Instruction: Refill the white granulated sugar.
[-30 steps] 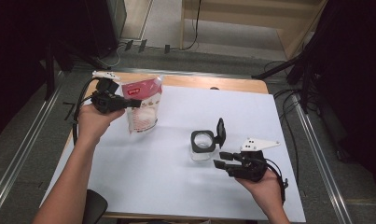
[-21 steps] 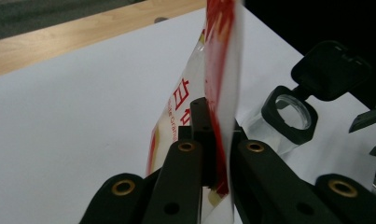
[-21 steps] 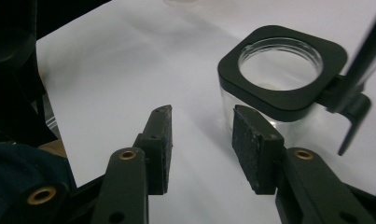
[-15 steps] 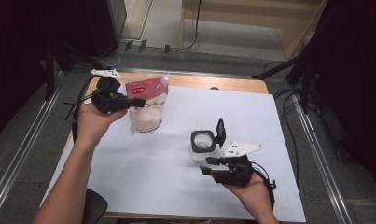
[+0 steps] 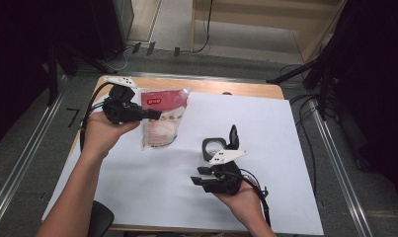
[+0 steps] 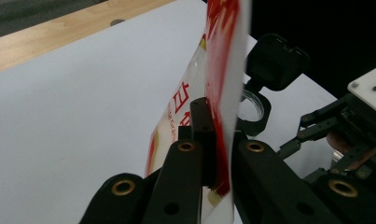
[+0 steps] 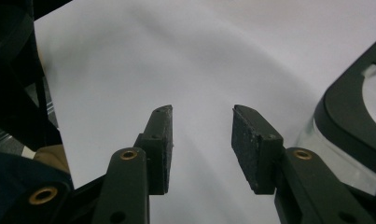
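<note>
At the near right of the counter [image 5: 137,197], the right gripper [image 5: 199,177] rests in the person's upturned right hand [image 5: 238,200], its jaws pointing left across the white sheet. In the right gripper view the jaws stand released and partly apart, with bare white surface in the gap and no object between the pads; neither pad touches anything. Just beyond this gripper stands the jar [image 5: 212,149], a clear container with a black square rim and a black flip lid [image 5: 233,137] raised upright on its right side. In the right gripper view the jar [image 7: 349,130] lies just beside the right-hand jaw, apart from it. Farther off, at the far left of the counter, the left gripper [image 5: 154,114] is held in the left hand [image 5: 102,136], jaws pointing right. These jaws are clenched on the pouch [image 5: 161,118], a clear bag with a red top band, grasping it at its upper left edge. In the left gripper view the pouch [image 6: 223,60] runs edge-on between the closed jaws, with both pads pressed against the film. The pouch hangs tilted from the grip; whether its lower end touches the counter cannot be told. The jar and pouch are near each other, not touching.
</note>
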`<state>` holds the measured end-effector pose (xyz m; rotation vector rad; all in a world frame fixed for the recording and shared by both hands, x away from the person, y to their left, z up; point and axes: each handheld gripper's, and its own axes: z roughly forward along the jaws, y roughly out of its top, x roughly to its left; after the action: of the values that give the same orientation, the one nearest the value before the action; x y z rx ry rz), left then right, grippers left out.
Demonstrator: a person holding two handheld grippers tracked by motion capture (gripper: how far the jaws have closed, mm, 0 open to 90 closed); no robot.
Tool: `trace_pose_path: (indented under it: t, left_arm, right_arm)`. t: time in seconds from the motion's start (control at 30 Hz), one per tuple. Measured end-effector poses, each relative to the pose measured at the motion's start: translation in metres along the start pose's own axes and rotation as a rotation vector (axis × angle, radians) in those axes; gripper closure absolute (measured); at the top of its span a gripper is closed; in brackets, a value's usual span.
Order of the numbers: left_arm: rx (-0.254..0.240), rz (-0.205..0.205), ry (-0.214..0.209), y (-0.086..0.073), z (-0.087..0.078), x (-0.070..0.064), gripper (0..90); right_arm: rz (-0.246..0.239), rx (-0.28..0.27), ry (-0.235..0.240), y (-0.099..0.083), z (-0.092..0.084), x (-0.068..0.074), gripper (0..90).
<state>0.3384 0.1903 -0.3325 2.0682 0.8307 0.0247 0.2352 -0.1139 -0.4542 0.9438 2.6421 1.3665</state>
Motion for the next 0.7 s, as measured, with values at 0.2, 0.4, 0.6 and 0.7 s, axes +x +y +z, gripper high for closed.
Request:
trace_pose_path:
  t: [0.2,0.4,0.6,0.7]
  left_arm:
    - [0.003,0.014,-0.013,0.000,0.000,-0.004,90.0]
    - [0.025,0.031,-0.012,-0.001,0.000,-0.007,90.0]
    - [0.030,0.030,-0.030,-0.003,-0.003,-0.008,90.0]
    - [0.024,0.026,-0.037,-0.004,-0.006,-0.009,90.0]
  right_arm:
    - [-0.009,-0.014,-0.005,0.009,0.014,-0.001,58.5]
    - [0.022,-0.020,-0.002,0.018,0.035,0.004,59.1]
    - [0.023,-0.029,0.008,0.028,0.054,0.008,58.2]
    - [0.022,-0.032,0.003,0.031,0.062,0.009,56.6]
